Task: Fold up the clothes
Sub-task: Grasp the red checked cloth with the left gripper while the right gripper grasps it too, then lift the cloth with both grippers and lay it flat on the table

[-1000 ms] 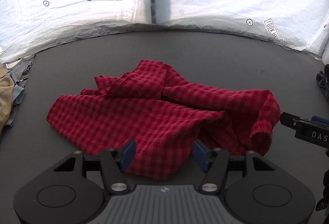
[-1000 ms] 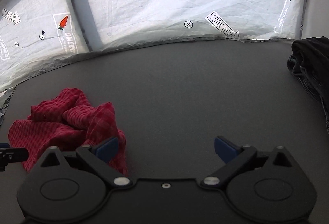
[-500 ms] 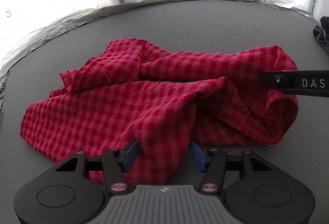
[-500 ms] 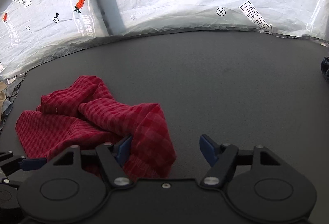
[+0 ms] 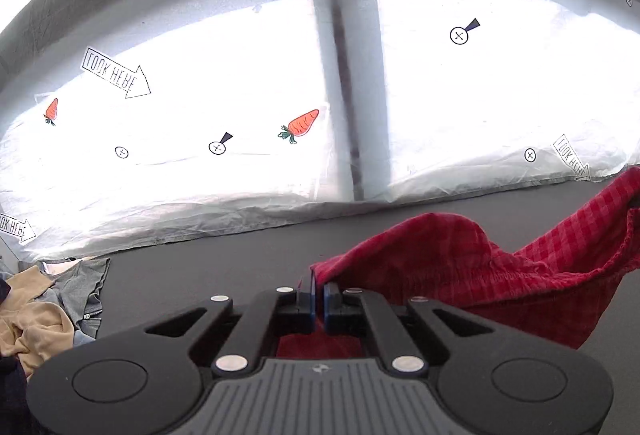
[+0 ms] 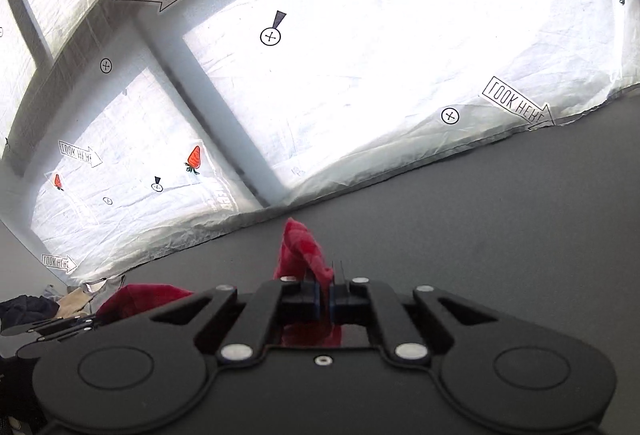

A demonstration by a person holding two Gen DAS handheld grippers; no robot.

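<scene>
Left gripper [image 5: 319,293]: clamped on red checked garment [image 5: 500,267], long axis running toward 2 o'clock. Right gripper [image 6: 325,295]: clamped on the cloth, apparently its opposite edge.

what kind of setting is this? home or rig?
Likely a staged data-collection setup, not a lived-in room: a white backdrop sheet printed with "LOOK HERE" arrows, carrots and crosshair marks, a plain dark grey table, and a pile of spare clothes beside the red checked garment.
</scene>
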